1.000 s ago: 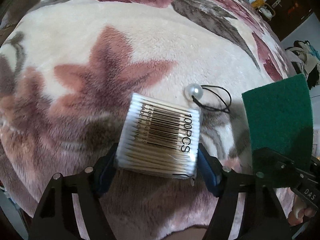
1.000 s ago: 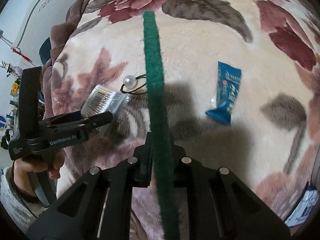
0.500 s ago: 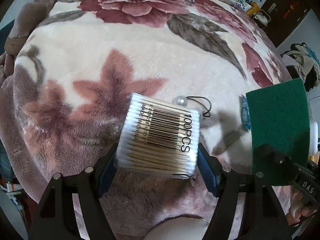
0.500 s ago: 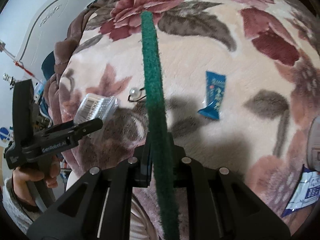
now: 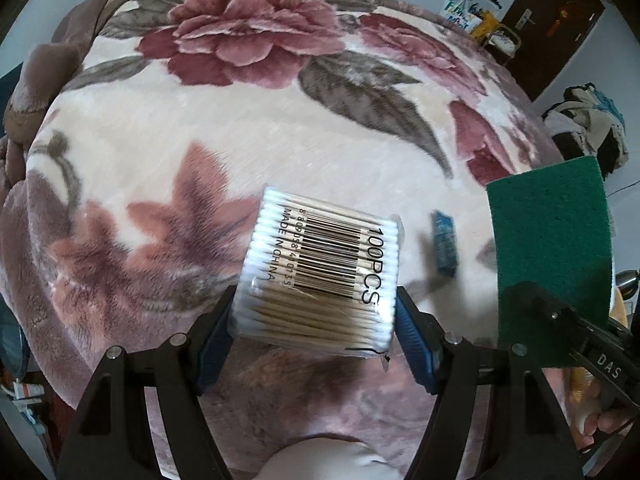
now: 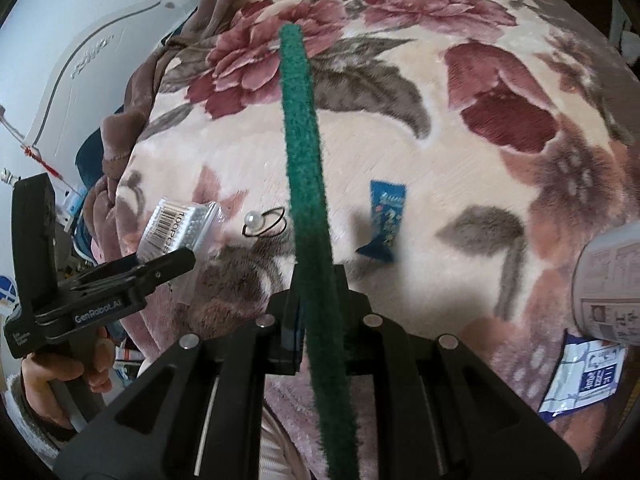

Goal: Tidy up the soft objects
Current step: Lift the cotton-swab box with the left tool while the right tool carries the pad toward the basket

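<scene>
My left gripper [image 5: 316,324] is shut on a clear pack of cotton swabs [image 5: 320,268] with a barcode label, held above the floral blanket [image 5: 200,140]. The pack also shows in the right wrist view [image 6: 176,232], with the left gripper [image 6: 172,260] at the left. My right gripper [image 6: 316,312] is shut on a green scouring pad [image 6: 304,184], seen edge-on and upright. In the left wrist view the pad [image 5: 548,248] stands at the right as a flat green square.
A pearl hair tie [image 6: 260,224] and a blue sachet [image 6: 384,220] lie on the blanket. The sachet also shows in the left wrist view [image 5: 444,244]. A printed canister [image 6: 608,280] and a blue-white packet [image 6: 580,376] are at the right edge. A dark door [image 5: 552,20] is beyond.
Both grippers have risen and pulled back from the blanket with their loads. The hair tie has slipped out of sight behind the swab pack in the left wrist view; the sachet came into view.
</scene>
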`<state>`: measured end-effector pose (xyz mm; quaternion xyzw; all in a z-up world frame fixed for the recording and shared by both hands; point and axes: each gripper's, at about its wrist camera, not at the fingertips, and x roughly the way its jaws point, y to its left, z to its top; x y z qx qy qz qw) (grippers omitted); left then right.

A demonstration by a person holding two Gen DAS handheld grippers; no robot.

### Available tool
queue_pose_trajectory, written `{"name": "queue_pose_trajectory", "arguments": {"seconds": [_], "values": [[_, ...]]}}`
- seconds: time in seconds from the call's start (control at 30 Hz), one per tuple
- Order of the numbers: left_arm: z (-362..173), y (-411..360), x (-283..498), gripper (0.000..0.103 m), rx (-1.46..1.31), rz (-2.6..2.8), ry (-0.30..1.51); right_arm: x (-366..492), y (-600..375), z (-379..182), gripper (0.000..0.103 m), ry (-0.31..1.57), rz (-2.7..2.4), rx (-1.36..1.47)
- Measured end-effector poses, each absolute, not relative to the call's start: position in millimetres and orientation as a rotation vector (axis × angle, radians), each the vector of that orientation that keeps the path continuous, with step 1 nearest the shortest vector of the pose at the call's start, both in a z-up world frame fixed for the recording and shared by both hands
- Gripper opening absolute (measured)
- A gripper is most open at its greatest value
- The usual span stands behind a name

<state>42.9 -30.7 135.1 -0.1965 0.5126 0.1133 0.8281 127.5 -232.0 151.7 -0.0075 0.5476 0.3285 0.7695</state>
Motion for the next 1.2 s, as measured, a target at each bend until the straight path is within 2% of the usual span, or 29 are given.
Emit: {"name": "queue_pose_trajectory", "arguments": {"seconds": [0.5,1.2], "values": [[172.2,-76.7,85.4,0.075,-0.383,0.141,1.038,143.0,-277.0,190.3,0.012,1.118,0.653,0.063],[208.0,-183.5,129.3,0.075,-0.28,-0.051,1.014,146.5,-369.8,230.2,0.012,1.03,0.562,0.167]]}}
